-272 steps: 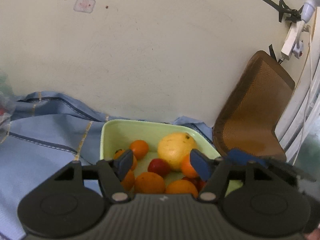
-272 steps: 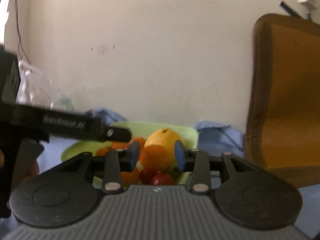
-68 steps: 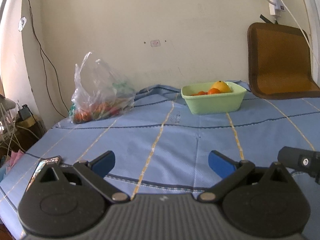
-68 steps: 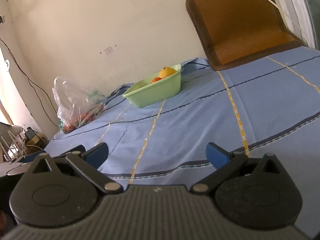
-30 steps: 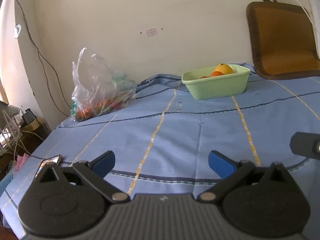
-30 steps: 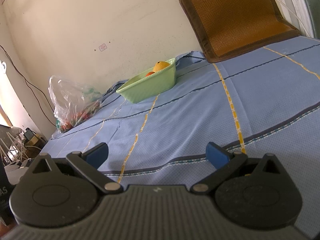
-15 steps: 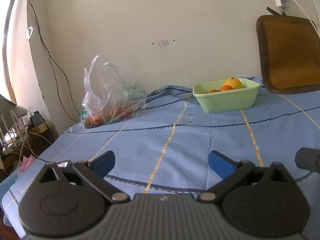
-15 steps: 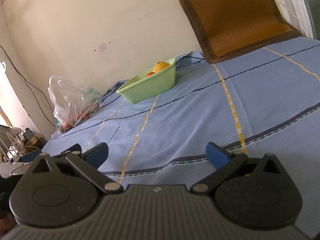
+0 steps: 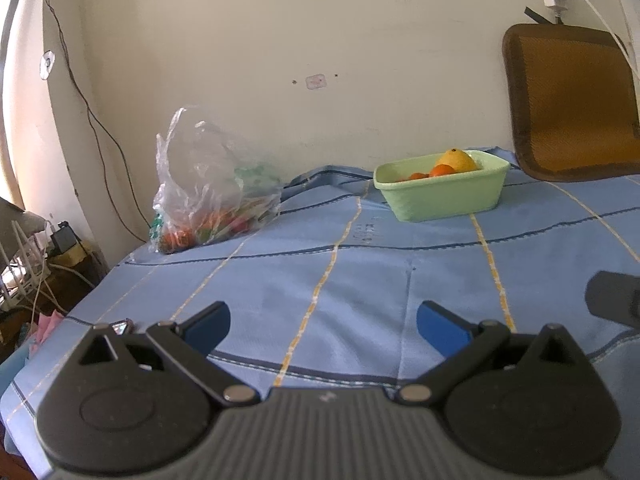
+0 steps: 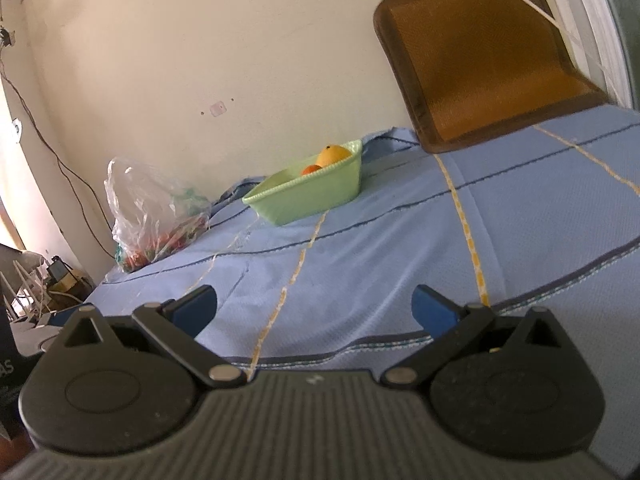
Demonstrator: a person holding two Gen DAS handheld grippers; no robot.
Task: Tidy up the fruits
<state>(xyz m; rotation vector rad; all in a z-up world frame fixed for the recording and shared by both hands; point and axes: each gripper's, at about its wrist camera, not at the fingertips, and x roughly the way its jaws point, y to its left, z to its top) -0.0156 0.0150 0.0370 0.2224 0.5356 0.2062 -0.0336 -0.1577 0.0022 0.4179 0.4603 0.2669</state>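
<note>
Both claws are spread wide and carry nothing: my left claw [image 9: 322, 326] and my right claw [image 10: 314, 306] hover low over the near edge of the blue cloth [image 9: 400, 256], well apart from anything I might pick.

Largest worry first. The plastic bag [image 9: 208, 184] sits at about ten o'clock in the left view, slumped against the wall, with red and orange fruit showing through the film. It looks soft and crinkly, so I judge that a claw closing there could pinch film instead of fruit and drag the whole bag, or spill it toward the cloth's edge.

Next, the green tub [image 9: 442, 188] at about one o'clock, its long axis running left to right in the left view, and slanting away to the upper right in the right view [image 10: 310, 190]. It looks light; a careless bump on its wall could shove it along the cloth.

Smallest, the yellow fruit [image 9: 458, 159] heaped above the rim, its tip pointing up: it may roll out if jostled.
</note>
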